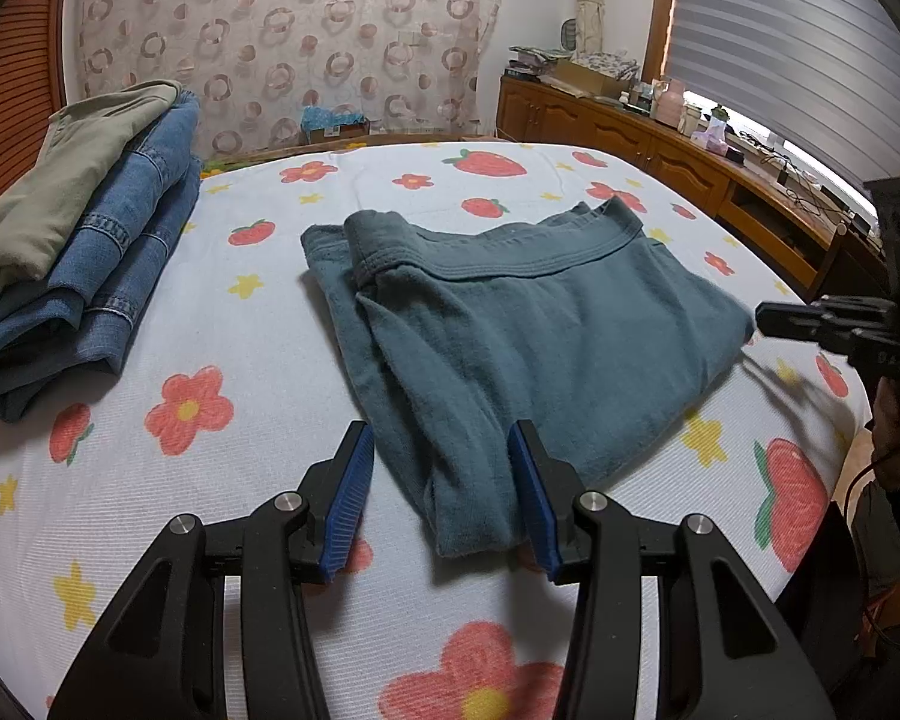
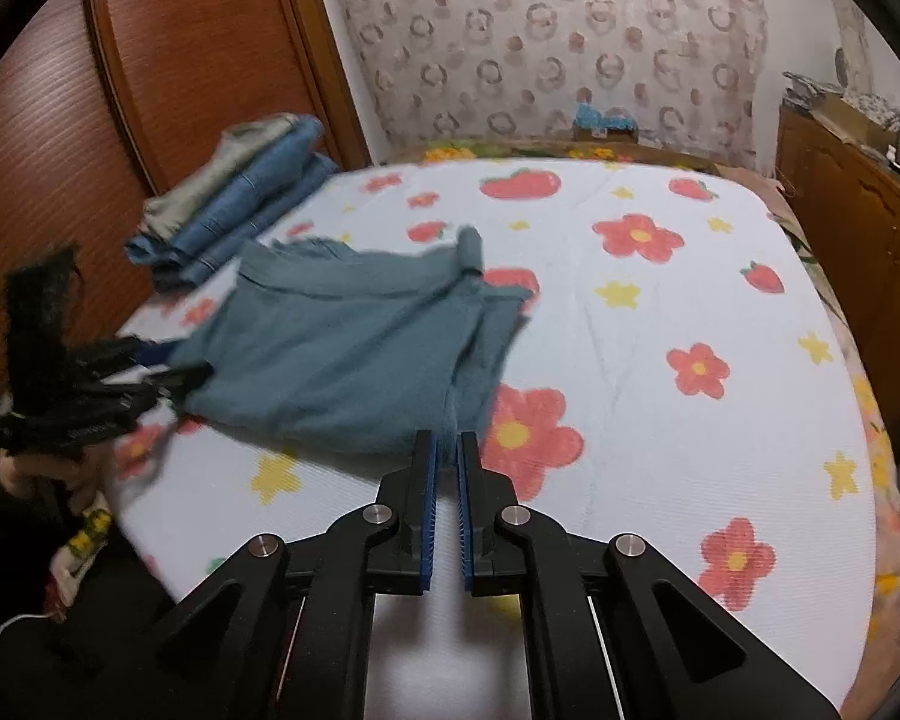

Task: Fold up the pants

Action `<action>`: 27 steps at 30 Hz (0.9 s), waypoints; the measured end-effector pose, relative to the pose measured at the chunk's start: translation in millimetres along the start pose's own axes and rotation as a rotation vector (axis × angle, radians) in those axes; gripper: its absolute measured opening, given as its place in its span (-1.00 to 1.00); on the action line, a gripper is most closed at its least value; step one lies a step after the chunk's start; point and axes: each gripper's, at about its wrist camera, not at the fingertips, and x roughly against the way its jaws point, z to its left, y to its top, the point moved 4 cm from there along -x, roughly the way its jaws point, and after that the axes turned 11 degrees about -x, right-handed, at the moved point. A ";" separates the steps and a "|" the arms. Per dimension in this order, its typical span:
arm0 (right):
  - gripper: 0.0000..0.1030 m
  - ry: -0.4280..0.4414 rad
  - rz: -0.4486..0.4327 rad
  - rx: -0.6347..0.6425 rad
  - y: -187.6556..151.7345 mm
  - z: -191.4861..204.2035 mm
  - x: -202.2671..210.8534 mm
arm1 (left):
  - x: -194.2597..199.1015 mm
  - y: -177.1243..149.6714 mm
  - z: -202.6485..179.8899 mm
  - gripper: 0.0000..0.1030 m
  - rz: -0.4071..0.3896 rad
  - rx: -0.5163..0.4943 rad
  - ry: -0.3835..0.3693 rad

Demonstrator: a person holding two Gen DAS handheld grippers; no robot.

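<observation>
Far left on the bed (image 1: 258,360), a stack of folded clothes (image 1: 90,252): olive-green piece on top, blue jeans under it, right by the bed's left edge, w/ a brown wood panel (image 2: 168,60) behind.

Mid-bed, the teal pants (image 1: 510,324) lie folded into a thick, roughly square bundle on the white sheet w/ strawberries, flowers & stars. Waistband runs along the far side, a bit rumpled at its left end; a narrow folded end reaches toward the near edge. Well apart from the stack.

Left tool (image 1: 441,480) sits low at the near side of the pants. Blue pads wide apart; the narrow near end of the pants lies btwn them, right pad touching or just beside the cloth, left pad over bare sheet. Nothing gripped.

Right tool (image 2: 444,456) is at the pants' right edge. Right wrist view: pads nearly together, thin slit left btwn them, tips just at the cloth's near edge. Can't tell if any fabric is pinched; view is motion-blurred. From the left cam it shows at far right, tip touching or just off the pants' right corner.

Behind: patterned curtain (image 1: 282,42); right side, wood cabinet (image 1: 630,132) w/ clutter, window blinds (image 1: 798,42) above.
</observation>
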 end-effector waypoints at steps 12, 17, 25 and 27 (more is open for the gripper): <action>-0.37 -0.032 0.002 0.025 14.7 13.6 -9.5 | 0.1 -0.1 0.0 -0.07 -0.001 0.001 0.000; -0.29 -0.067 0.033 0.038 22.5 17.2 -30.2 | 0.1 -0.2 -0.1 -0.07 -0.001 0.001 0.000; -0.24 -0.115 0.055 0.056 34.7 22.1 -50.5 | 0.1 -0.4 0.0 -0.07 -0.002 0.002 -0.001; -0.24 -0.126 0.060 0.059 35.6 21.8 -53.4 | 0.1 -0.4 0.0 -0.07 -0.001 0.001 -0.001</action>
